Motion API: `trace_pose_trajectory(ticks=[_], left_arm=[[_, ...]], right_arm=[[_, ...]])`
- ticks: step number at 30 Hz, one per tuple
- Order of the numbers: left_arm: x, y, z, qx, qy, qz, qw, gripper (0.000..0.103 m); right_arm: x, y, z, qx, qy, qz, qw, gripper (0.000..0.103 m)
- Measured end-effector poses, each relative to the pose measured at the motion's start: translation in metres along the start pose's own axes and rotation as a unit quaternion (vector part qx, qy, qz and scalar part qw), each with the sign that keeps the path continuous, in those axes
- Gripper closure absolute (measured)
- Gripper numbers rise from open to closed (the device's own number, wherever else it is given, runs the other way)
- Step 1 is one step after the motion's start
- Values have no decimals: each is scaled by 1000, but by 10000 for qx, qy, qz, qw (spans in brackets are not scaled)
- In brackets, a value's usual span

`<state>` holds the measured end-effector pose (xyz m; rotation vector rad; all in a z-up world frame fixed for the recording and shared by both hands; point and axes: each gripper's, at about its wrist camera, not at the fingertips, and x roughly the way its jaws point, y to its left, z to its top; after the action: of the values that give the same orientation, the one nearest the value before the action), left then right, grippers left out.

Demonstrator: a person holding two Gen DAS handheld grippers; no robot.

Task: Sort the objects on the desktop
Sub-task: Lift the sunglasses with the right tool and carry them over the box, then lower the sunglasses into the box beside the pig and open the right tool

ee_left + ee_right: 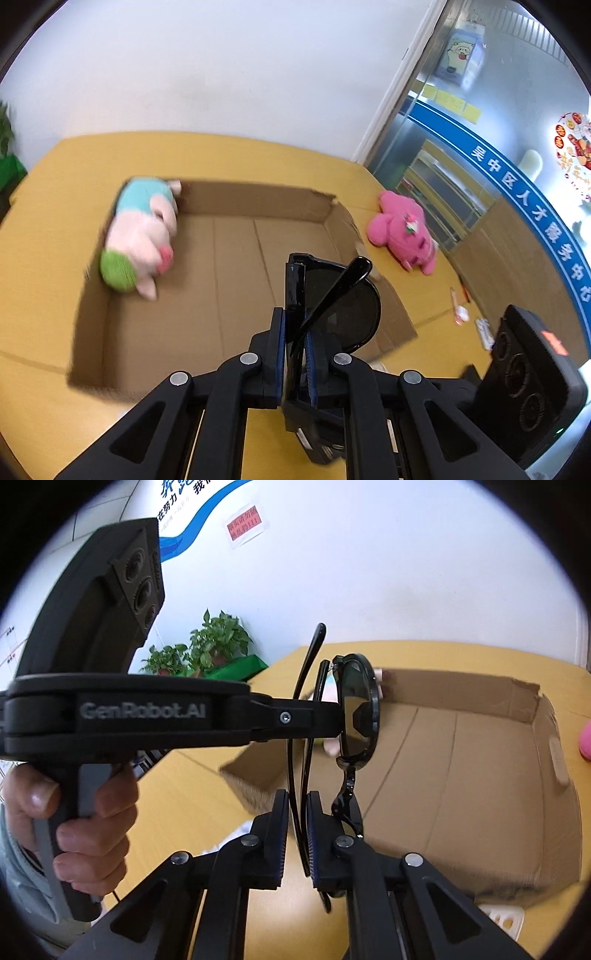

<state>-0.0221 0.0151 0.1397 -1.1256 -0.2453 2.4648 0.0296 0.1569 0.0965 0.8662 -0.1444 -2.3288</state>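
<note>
Black sunglasses hang over the near edge of the cardboard box, pinched by my left claw and my right claw together. I should lower them slowly into the box, away from the plush pig.

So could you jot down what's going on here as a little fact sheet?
setting: yellow table with an open cardboard box
held item: black sunglasses
left gripper: shut on the sunglasses
right gripper: shut on the sunglasses' folded arms
in the box: pink plush pig, blue and green patches
outside the box: bright pink plush toy on the table
background: potted plants by a white wall
</note>
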Motion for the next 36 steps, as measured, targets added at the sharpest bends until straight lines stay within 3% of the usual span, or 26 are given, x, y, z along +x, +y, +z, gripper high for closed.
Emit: trace_pose_trajectory(ticks=[8,12,16,18,19,22,24,27,36], left_arm=[[41,28,73,-77,140,220,9996,94],[74,43,97,-224,322,254,9989,94],[112,53,113,-176,489,520,9973,95],[133,61,118,-259,621,571,9961,95],[141,64,119,-294,681,588,9955,95],[168,74,122,-376,856,734,9929,94],[184,84,123,-460,950,832,9909,94],[202,100,126,-643,1087,844,9884,94],[243,118,133,-701,1377,1011,9828,95]], right_arm=[[24,-46,81,210,-153,400,9989,96],[58,-69,102,392,90,673,9969,96],[95,-94,108,566,286,631,9960,93],[113,-105,109,632,399,577,9955,87],[122,-111,109,688,453,563,9950,78],[151,-129,106,757,678,681,9925,74],[169,-136,106,718,799,639,9922,74],[193,-154,105,902,981,593,9893,94],[232,-182,100,1433,1345,682,9781,92]])
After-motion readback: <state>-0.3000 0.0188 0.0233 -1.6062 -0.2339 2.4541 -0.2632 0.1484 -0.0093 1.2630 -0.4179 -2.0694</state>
